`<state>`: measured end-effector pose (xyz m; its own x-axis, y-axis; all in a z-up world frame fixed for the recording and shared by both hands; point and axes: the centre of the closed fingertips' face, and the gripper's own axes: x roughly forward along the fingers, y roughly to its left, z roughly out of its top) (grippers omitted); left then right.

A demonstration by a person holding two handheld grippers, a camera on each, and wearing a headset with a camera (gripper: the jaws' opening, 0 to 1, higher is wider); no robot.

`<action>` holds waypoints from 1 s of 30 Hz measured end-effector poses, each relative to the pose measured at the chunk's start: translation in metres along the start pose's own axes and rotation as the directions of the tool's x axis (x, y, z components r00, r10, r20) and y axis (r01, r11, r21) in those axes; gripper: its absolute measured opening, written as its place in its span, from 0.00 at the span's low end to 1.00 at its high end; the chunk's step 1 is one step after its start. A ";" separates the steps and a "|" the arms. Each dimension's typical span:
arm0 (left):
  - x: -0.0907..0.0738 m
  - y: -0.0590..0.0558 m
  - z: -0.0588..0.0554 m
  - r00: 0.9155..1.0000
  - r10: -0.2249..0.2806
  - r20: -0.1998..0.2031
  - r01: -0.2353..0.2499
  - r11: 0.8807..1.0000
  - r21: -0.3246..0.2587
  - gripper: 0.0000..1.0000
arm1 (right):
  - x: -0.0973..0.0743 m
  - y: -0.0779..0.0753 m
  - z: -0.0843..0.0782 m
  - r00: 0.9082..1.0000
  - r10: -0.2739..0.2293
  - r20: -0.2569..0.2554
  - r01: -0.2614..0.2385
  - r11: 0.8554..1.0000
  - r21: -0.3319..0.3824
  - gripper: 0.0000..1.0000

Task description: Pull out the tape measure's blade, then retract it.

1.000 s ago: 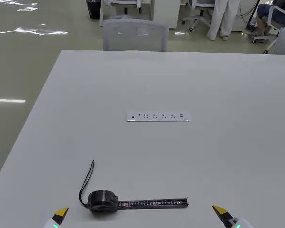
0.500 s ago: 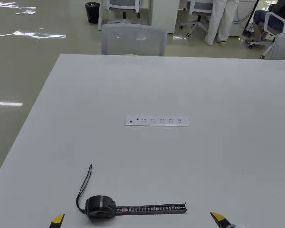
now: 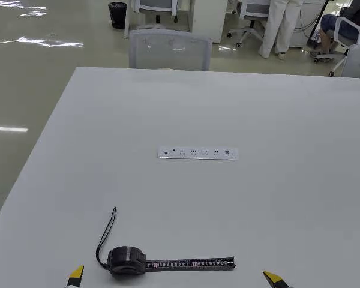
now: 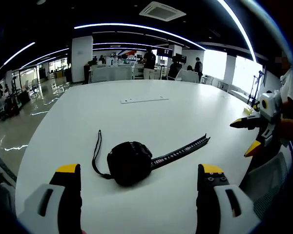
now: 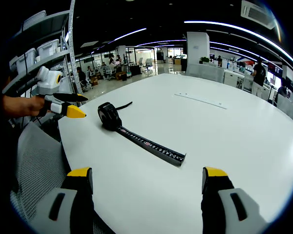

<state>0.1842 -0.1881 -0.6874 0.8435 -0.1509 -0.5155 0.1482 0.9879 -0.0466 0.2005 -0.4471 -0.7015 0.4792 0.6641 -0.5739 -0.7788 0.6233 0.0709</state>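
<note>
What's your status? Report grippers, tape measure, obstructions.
Left gripper and right gripper open, holding nothing. Tape measure on the table, blade partly out. Socket panel beyond it, not in the way.

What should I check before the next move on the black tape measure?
1. The black tape measure case sits on the white table: ok.
2. Its dark marked blade lies extended on the table: ok.
3. The left gripper is open, apart from the case: ok.
4. The right gripper is open, apart from the blade tip: ok.
5. The black wrist strap lies clear of the blade: ok.
6. Blade lock engaged: cannot tell.
</note>
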 end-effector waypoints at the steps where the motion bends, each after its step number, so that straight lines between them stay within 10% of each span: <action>1: 0.001 0.001 0.000 1.000 0.011 0.001 -0.011 1.000 -0.009 0.99 | 0.001 0.000 -0.001 1.000 0.002 -0.002 -0.002 1.000 0.002 0.94; 30: 0.036 0.014 -0.015 0.989 0.149 0.001 -0.149 0.987 -0.056 0.88 | 0.021 -0.015 -0.012 0.996 0.090 -0.006 -0.090 0.991 -0.103 0.74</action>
<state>0.2088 -0.1786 -0.7192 0.8567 -0.0019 -0.5157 -0.0081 0.9998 -0.0171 0.2178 -0.4471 -0.7246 0.4052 0.7149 -0.5699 -0.8560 0.5155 0.0380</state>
